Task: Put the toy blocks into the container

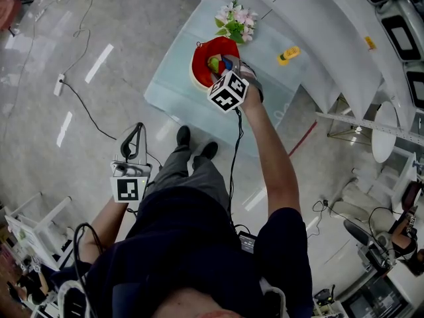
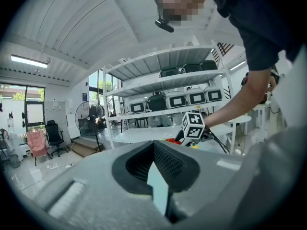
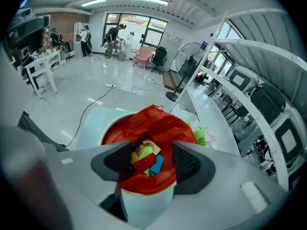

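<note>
The right claw point(image 3: 146, 163) hangs over the container point(image 3: 144, 204), tilted steeply down; its jaws stand apart, released, with no pad pressing on anything. Seen between them, down in the container, lie the toy blocks point(image 3: 139, 152): yellow, red, blue and green pieces heaped together. A red bag point(image 3: 163, 123) lines the container and folds out over its white rim.

In the head view the container sits on a pale worktop point(image 1: 175, 91); the person's right arm point(image 1: 275, 158) stretches out to it, and the marker cube point(image 1: 228, 90) on the claw covers part of the near rim. A bunch of artificial flowers point(image 1: 235, 20) stands just beside the container on its far side; a small yellow object point(image 1: 288, 55) lies apart from it, further right on the worktop; what it is cannot be made out.

The left claw point(image 2: 153, 145) is held low at the person's left side, well away from the worktop and pointing nearly level; its jaws are clenched tip to tip, with nothing between them. Its own view looks across the room to white shelves point(image 2: 168, 87) carrying cases, a standing fan point(image 2: 88, 120) on the left, and the right arm reaching out with its cube.
</note>
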`<state>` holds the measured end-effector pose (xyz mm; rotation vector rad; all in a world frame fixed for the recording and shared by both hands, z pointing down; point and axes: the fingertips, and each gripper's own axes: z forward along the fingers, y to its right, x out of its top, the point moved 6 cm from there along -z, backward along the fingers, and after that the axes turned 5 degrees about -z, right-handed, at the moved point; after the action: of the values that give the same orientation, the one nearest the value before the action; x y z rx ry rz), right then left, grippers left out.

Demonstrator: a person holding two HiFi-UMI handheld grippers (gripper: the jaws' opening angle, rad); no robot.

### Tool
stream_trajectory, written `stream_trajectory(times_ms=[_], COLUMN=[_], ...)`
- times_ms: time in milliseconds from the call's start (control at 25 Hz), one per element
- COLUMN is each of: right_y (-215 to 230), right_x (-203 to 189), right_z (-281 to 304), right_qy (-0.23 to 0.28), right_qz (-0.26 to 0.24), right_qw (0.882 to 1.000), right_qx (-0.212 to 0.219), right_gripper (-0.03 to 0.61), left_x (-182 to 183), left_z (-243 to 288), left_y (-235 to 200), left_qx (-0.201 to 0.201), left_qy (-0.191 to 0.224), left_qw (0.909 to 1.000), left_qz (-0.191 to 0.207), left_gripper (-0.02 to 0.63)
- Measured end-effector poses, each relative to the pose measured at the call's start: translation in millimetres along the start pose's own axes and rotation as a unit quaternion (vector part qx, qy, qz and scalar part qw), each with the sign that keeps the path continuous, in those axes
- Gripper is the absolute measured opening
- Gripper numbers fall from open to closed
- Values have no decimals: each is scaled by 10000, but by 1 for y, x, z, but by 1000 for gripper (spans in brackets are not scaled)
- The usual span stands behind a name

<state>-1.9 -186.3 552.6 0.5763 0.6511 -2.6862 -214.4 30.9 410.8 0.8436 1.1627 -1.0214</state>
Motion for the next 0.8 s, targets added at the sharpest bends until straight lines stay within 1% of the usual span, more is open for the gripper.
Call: stream_trajectory(times_ms=[200,440,560,680,800], right_y=[2,4,6,9,10], right_x=[1,1,3,4,3], right_z=[-8,-23,-33,-45,-56], right_qy=[256,535,720,909,1086], right_qz=[-23,222,374,474,675], right_qw=[9993,9974,9952,9920,9882], right_qx=[-284,-423,-547,-741,-843], right_gripper=[281,258,258,232,206], left_x=[1,3,3,6,6], left_z=[1,2,2,4,5], left_y=[1,3,4,5,7], left_qx=[6,-33,-60,-77,-77], left_qy=[17,53,29,80,46], left_qw=[10000,10000,10000,9999,10000], left_qz=[-6,22,57,65,31], left_gripper=[3,3,3,3,3])
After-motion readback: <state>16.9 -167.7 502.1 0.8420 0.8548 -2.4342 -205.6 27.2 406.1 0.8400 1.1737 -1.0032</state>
